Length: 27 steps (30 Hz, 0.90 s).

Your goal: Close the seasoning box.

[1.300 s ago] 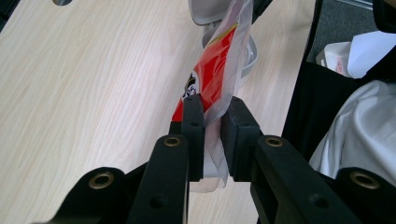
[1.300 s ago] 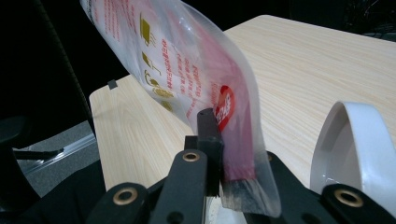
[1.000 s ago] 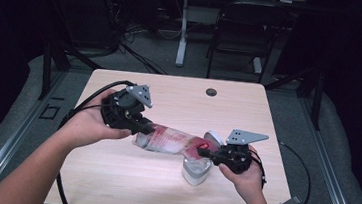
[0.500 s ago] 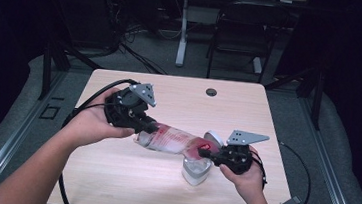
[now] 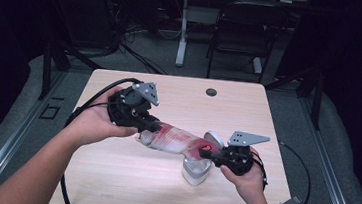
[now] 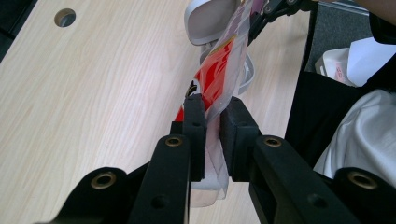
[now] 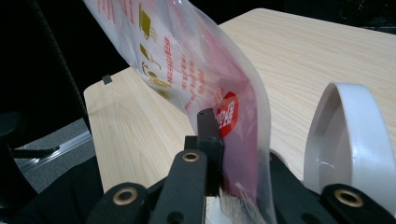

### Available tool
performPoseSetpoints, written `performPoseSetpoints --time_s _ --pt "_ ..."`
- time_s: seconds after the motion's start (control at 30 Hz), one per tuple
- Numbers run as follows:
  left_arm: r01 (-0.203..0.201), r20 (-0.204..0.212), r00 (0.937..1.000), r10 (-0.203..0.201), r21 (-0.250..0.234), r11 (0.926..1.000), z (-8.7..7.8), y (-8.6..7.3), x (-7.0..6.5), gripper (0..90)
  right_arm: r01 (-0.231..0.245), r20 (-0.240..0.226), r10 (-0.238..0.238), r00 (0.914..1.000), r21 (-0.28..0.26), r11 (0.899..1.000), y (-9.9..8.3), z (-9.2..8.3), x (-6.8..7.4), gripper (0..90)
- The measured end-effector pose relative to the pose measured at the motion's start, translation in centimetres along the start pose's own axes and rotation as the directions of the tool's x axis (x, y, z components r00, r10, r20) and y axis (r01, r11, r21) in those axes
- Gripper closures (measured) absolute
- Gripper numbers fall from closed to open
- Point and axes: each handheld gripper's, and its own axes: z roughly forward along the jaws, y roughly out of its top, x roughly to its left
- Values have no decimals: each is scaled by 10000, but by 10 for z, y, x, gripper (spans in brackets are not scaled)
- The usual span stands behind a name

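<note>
You've got the plastic pouch (image 5: pixel 177 141) stretched above the worktop (image 5: pixel 110 185), left hand-held gripper (image 5: pixel 149 125) clamping its far-left end, right hand-held gripper (image 5: pixel 207 155) pinching the near-right end over the white container (image 5: pixel 196 170). Keep both clamped, tip gently so nothing spills.

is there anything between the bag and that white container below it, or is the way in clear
Nothing visible stands between them. The clear red-printed bag is stretched between the left gripper and the right gripper, its lower end right over the white container, whose hinged lid stands open.
</note>
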Motion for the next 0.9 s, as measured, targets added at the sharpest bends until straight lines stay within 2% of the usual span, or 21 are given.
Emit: performPoseSetpoints --time_s 0.9 --pt "-30 18 10000 30 -97 9999 -1 2 -1 812 11 51 -11 10000 -81 10000 1 -4 -1 891"
